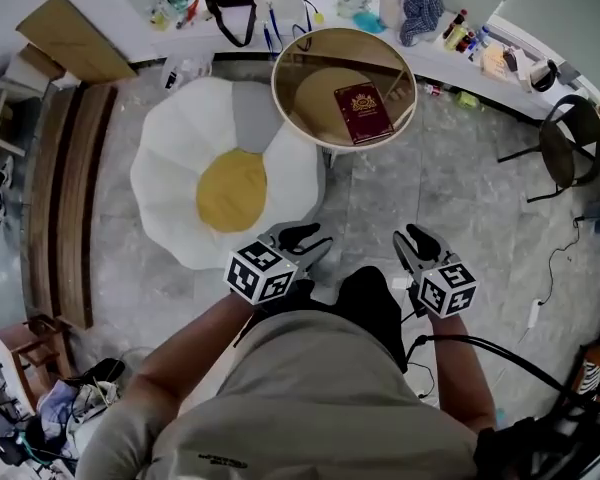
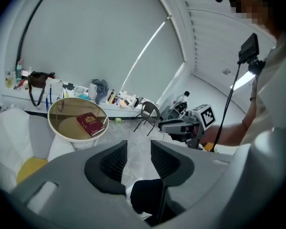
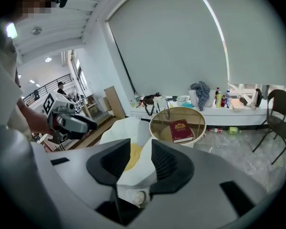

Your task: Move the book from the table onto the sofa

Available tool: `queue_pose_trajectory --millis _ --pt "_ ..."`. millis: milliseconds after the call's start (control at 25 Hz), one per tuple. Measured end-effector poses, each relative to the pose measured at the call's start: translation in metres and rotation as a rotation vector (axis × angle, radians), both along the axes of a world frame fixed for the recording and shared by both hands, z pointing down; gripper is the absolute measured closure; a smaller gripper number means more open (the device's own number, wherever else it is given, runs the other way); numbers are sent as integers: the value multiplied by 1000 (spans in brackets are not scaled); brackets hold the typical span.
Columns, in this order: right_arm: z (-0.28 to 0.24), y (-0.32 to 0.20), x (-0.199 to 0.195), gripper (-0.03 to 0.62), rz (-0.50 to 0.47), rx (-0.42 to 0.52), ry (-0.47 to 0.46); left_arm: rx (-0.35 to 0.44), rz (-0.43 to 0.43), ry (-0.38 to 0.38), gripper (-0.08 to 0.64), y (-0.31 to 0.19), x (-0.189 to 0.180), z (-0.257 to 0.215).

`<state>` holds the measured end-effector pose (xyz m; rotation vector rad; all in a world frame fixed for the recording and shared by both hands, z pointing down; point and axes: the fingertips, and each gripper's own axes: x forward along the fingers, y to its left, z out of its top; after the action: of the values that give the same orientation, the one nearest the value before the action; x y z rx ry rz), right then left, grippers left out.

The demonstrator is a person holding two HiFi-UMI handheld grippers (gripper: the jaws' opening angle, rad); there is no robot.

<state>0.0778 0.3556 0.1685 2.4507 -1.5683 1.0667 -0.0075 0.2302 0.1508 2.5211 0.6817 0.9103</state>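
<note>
"Head view is being read from left to right. Which step is being worked?"

"The approach, by the look of it: nothing is being gripped yet. The sofa is being passed ahead and to the left of the left gripper, whose jaws are being held partly apart with nothing between them. The book is lying flat on the round table, ahead of both grippers and well apart from them. The right gripper is being held with its jaws wide and empty."

"And what is being called for next?"

"Probably the grippers are being brought forward to the table. Since the book is lying flat, one edge is likely being sought for the jaws before it is carried left onto the sofa."
</note>
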Motion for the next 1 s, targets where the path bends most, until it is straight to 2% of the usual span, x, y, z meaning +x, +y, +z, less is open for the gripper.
queue_pose_trajectory --millis 200,440,680,840,1000 --pt "38 -15 59 446 -11 -22 -70 -68 -62 -47 368 -22 57 34" --pt "104 -45 172 440 -64 -38 -149 -89 -162 -143 328 -35 141 89" --pt "183 -76 279 437 -68 3 -367 -116 -293 -252 328 -47 230 149" --pt "249 -94 330 439 -126 -51 -401 -142 -401 -322 316 -60 279 207" --pt "300 -120 370 437 -167 -75 -401 -145 -461 -373 299 -74 315 268"
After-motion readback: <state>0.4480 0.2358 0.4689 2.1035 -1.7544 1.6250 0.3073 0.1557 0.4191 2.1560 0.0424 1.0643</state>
